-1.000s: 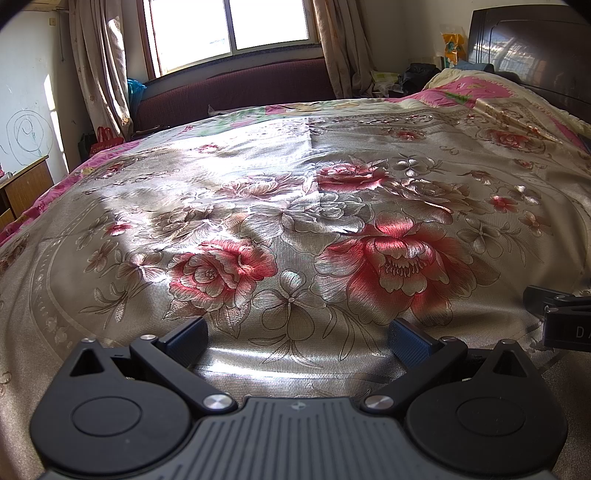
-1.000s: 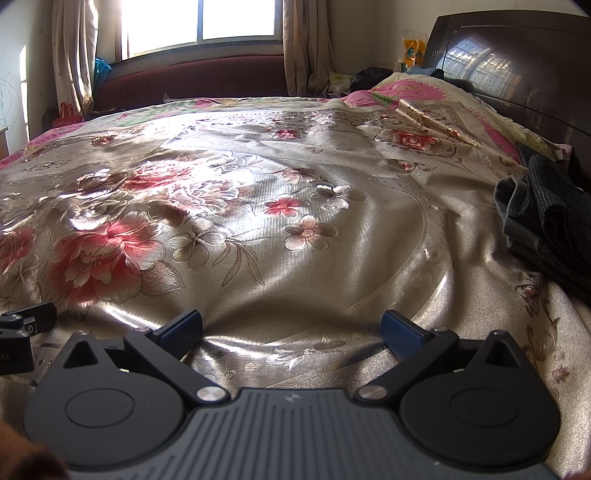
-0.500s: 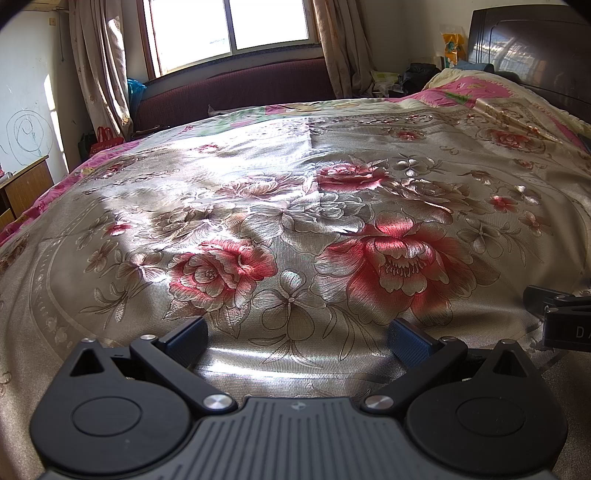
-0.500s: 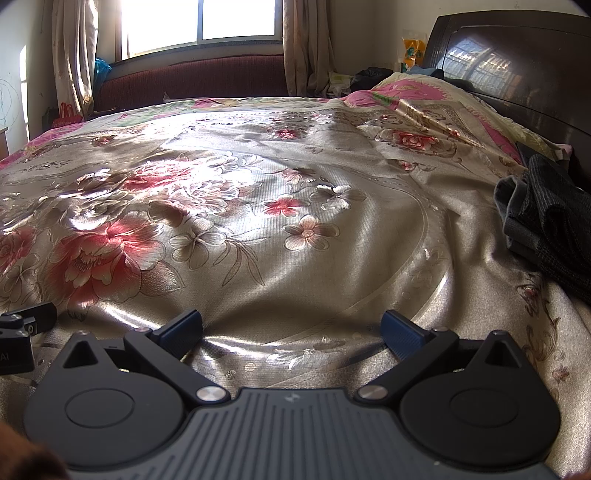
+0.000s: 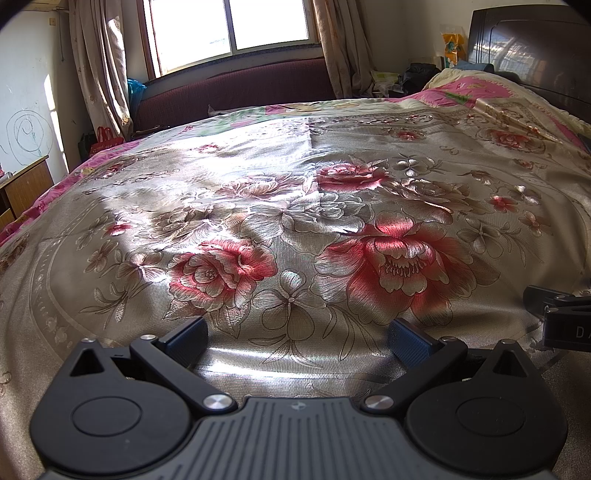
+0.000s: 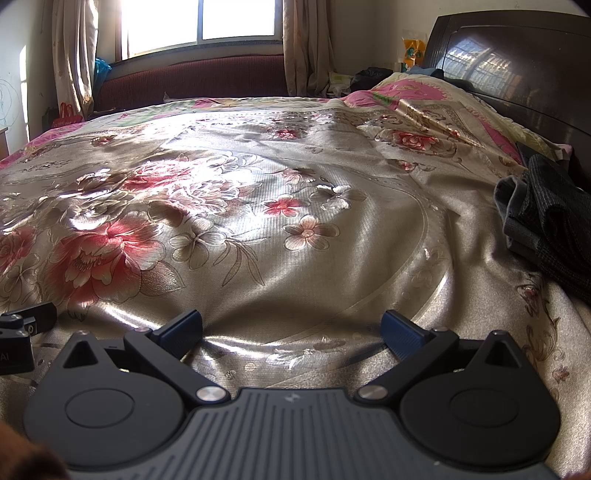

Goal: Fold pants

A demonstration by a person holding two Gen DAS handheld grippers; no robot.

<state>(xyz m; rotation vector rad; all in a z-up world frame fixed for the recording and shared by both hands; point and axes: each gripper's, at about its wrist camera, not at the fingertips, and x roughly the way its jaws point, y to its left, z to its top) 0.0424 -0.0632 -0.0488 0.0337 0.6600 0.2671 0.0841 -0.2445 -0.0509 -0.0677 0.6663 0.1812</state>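
The big bed [image 5: 295, 206] fills both views, and a shiny gold cover with red and pink flowers is spread flat across it. A dark wooden headboard [image 6: 517, 74] stands at the right end. Past the far side of the bed there is a dark red sofa [image 5: 236, 88] under a bright window [image 5: 236, 26] with long curtains. A small wooden desk [image 5: 26, 184] sits by the left wall, which has a scribbled swirl drawn on it.

The pants [image 6: 546, 218] lie in a dark grey heap on the right side of the bed, close to the headboard. They show only in the right wrist view, and part of them runs off the edge of that picture. They are all bunched up, so I cannot tell which way the legs point or which way the long side runs. Nothing is touching them.

The left gripper [image 5: 297, 338] sits low over the near edge of the cover, with its two blue tips spread wide apart and nothing between them. The right gripper [image 6: 291, 328] is the same (tips wide apart, only the flowery cover showing in the gap). The two tools are side by side, and each one peeks into the edge of the other's view. The pants are well off to the right of both.
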